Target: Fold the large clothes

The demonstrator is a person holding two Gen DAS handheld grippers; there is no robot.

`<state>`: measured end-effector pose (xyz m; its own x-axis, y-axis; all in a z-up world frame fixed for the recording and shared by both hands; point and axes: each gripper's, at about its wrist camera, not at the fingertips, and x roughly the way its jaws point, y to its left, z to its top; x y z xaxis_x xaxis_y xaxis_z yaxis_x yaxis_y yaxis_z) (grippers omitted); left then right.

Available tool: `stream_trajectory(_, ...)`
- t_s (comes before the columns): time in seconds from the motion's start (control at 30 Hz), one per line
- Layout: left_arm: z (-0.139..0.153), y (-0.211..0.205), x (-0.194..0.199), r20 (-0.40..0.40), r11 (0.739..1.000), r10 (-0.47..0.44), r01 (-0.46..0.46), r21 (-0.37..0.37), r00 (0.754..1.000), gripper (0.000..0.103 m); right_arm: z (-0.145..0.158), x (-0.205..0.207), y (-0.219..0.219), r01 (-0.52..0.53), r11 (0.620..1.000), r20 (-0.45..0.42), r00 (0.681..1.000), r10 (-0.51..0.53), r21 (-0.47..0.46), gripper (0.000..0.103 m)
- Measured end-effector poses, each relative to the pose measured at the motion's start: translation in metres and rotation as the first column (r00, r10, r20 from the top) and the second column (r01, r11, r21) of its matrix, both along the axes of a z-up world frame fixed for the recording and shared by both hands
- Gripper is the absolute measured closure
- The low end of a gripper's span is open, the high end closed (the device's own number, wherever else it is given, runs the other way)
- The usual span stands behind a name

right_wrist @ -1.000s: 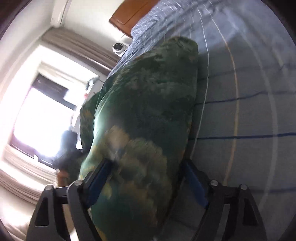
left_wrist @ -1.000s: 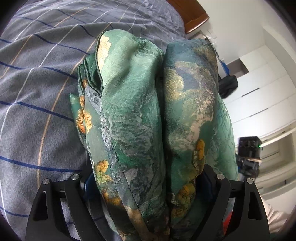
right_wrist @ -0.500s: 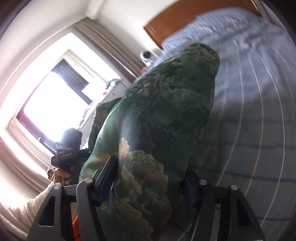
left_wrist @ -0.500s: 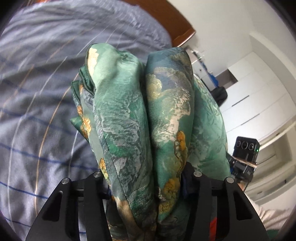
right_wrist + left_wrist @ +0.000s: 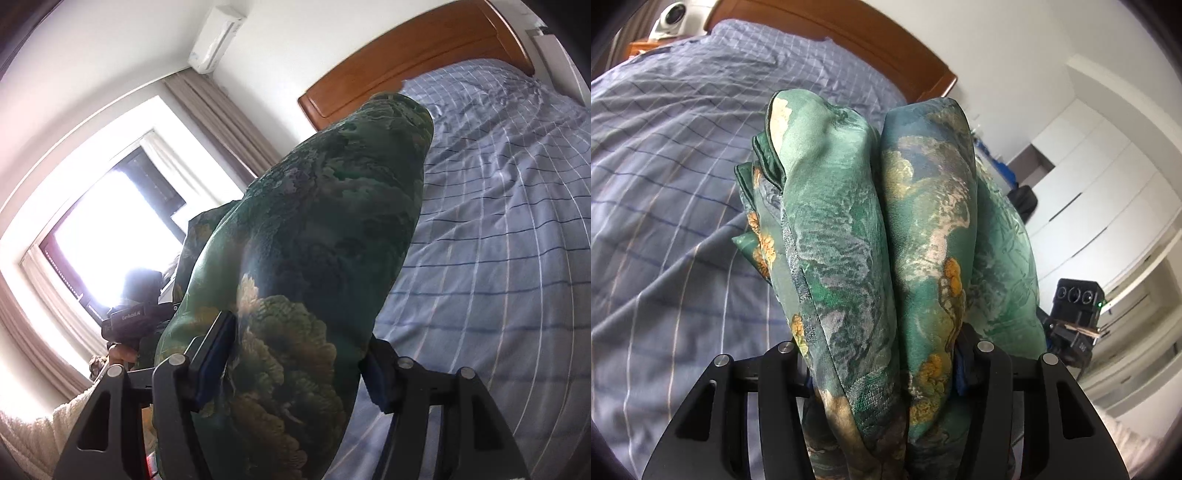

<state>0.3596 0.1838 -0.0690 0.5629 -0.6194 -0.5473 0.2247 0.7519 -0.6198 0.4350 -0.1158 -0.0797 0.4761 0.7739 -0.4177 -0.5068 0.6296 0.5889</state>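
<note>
The green patterned garment [image 5: 886, 258] you are folding is bunched into thick rolls and held up above the bed [image 5: 672, 184], gripped at two places. In your left wrist view it rises from the near edge as two fat folds side by side, with looser layers and a dark piped edge hanging off to the left and more cloth trailing away to the right. Your left gripper [image 5: 882, 354] is pinching that bundle: its jaws have just been closing, and the cloth fills the whole gap between them, bulging over both fingers.

In your right wrist view the same garment [image 5: 325, 240] stands as one dark, backlit roll leaning toward the far headboard [image 5: 406, 55]. Your right gripper [image 5: 295, 350] is clamped on it too, its jaws having just been closing, with the blue pads [image 5: 218, 354] pressed into the fabric on either side; the glare from the window [image 5: 103, 229] makes the left pad's contact a little hard to read, but it looks sunk into the cloth.

The bed carries a blue-grey checked sheet and lies below and beyond the garment. White wardrobe doors [image 5: 1089, 192] stand at the right of the left view, and an air conditioner [image 5: 216, 37] hangs above the curtains [image 5: 218, 114]
</note>
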Motion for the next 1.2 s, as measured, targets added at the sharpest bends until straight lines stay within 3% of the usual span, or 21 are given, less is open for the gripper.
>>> stream_trajectory(0.07,-0.018,-0.012,0.015,-0.031,1.000,-0.005,0.006,0.025,1.000,0.048,-0.019,0.020,-0.007,0.010,1.000,-0.041,0.999,-0.010,-0.001,0.039)
stream_trajectory(0.13,-0.055,-0.019,0.029,-0.110,0.998,-0.008,0.014,0.055,0.994,0.044,-0.045,0.035,-0.015,0.029,0.999,-0.096,0.995,-0.030,-0.018,0.039)
stream_trajectory(0.2,-0.086,-0.022,0.031,-0.142,0.996,0.032,-0.020,0.084,0.989,0.026,-0.073,0.043,-0.020,0.045,0.998,-0.168,0.984,-0.053,-0.053,0.036)
stream_trajectory(0.27,-0.096,-0.013,0.021,-0.124,0.998,0.057,-0.059,-0.010,0.991,0.014,-0.105,0.047,-0.034,0.100,0.994,-0.253,0.962,-0.105,-0.033,0.029)
stream_trajectory(0.33,-0.090,-0.008,0.009,-0.113,0.996,0.075,-0.080,-0.042,0.991,0.011,-0.107,0.041,-0.047,0.147,0.989,-0.264,0.955,-0.136,0.021,0.018)
stream_trajectory(0.4,-0.074,-0.008,-0.006,-0.068,0.996,0.086,-0.084,0.032,0.994,0.011,-0.096,0.034,-0.051,0.172,0.985,-0.226,0.959,-0.171,-0.012,0.016)
stream_trajectory(0.5,-0.037,-0.010,-0.044,0.051,0.974,0.123,-0.131,0.183,0.991,0.010,-0.065,0.013,-0.054,0.196,0.972,-0.136,0.967,-0.214,-0.134,0.015)
stream_trajectory(0.57,-0.014,-0.015,-0.075,0.150,0.939,0.147,-0.186,0.290,0.978,0.004,-0.035,-0.011,-0.053,0.224,0.940,-0.003,0.973,-0.233,-0.256,0.014)
stream_trajectory(0.63,0.010,-0.028,-0.110,0.268,0.884,0.158,-0.257,0.391,0.950,0.001,-0.011,-0.035,-0.047,0.262,0.900,0.122,0.965,-0.234,-0.348,0.014)
stream_trajectory(0.77,0.037,-0.064,-0.171,0.453,0.755,0.172,-0.412,0.509,0.875,0.000,0.040,-0.107,-0.029,0.396,0.787,0.397,0.893,-0.211,-0.473,0.014)
stream_trajectory(0.83,0.043,-0.078,-0.186,0.488,0.718,0.181,-0.454,0.527,0.854,0.000,0.060,-0.141,-0.023,0.452,0.752,0.479,0.853,-0.207,-0.480,0.013)
stream_trajectory(0.9,0.044,-0.093,-0.194,0.481,0.726,0.183,-0.448,0.521,0.857,0.000,0.068,-0.167,-0.014,0.493,0.714,0.487,0.840,-0.240,-0.497,0.010)
stream_trajectory(0.97,0.042,-0.108,-0.206,0.448,0.747,0.201,-0.433,0.505,0.871,0.000,0.069,-0.180,-0.006,0.485,0.693,0.452,0.856,-0.250,-0.534,0.010)
stream_trajectory(1.03,0.038,-0.119,-0.211,0.411,0.744,0.233,-0.433,0.508,0.882,0.000,0.066,-0.195,0.000,0.449,0.696,0.399,0.883,-0.249,-0.560,0.010)
stream_trajectory(1.1,0.036,-0.128,-0.226,0.379,0.747,0.249,-0.426,0.511,0.891,0.000,0.060,-0.207,0.001,0.454,0.680,0.365,0.887,-0.283,-0.576,0.010)
stream_trajectory(1.2,0.039,-0.136,-0.242,0.337,0.774,0.260,-0.404,0.487,0.905,0.000,0.059,-0.222,0.004,0.443,0.664,0.322,0.896,-0.306,-0.603,0.010)
